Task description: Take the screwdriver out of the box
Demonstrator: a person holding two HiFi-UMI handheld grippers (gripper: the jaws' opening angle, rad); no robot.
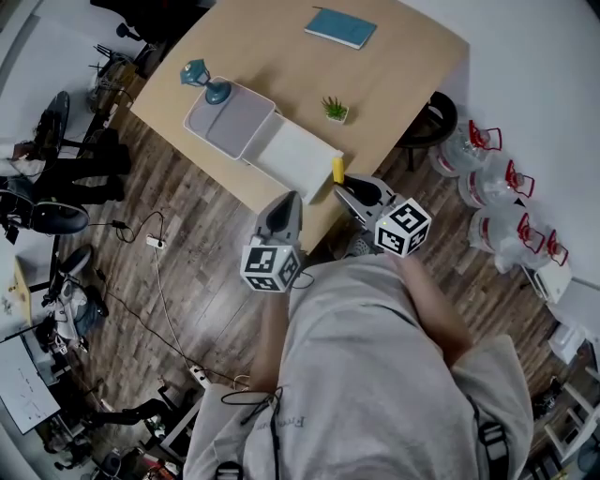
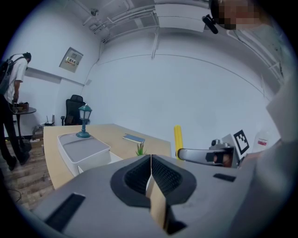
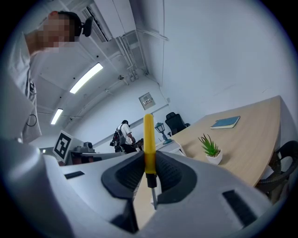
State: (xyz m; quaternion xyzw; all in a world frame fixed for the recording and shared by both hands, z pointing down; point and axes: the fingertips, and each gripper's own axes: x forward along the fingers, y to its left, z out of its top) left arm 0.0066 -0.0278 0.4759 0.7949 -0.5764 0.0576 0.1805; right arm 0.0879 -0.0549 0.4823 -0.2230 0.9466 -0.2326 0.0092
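My right gripper (image 3: 149, 173) pinches the yellow-handled screwdriver (image 3: 148, 139) low on its handle. The handle stands up above the jaws and the thin metal shaft points down below them. From the head view, the tool is out of the white rectangular plastic box (image 1: 298, 152), just off the box corner nearest this gripper.

My left gripper (image 2: 151, 175) has its jaws pressed together on nothing, and sits just left of the right one, at the near edge of the light wooden table (image 1: 272, 47).

Ahead of both grippers the box lies open. A grey-topped white slab (image 1: 232, 120) touches its far end; it may be the lid, though I cannot be sure. Beyond that stands a small teal lantern-shaped lamp (image 1: 208, 82). Ahead and to the right of my right gripper are a little green plant in a white pot (image 1: 335, 110) and, farther off, a flat teal notebook (image 1: 340, 27).

The floor is dark wood planking (image 1: 192, 202), with a white power strip (image 1: 155, 242) to my left. Clear water jugs with red handles (image 1: 495, 178) cluster to my right. A person with a backpack (image 2: 11, 88) stands far off to the left.
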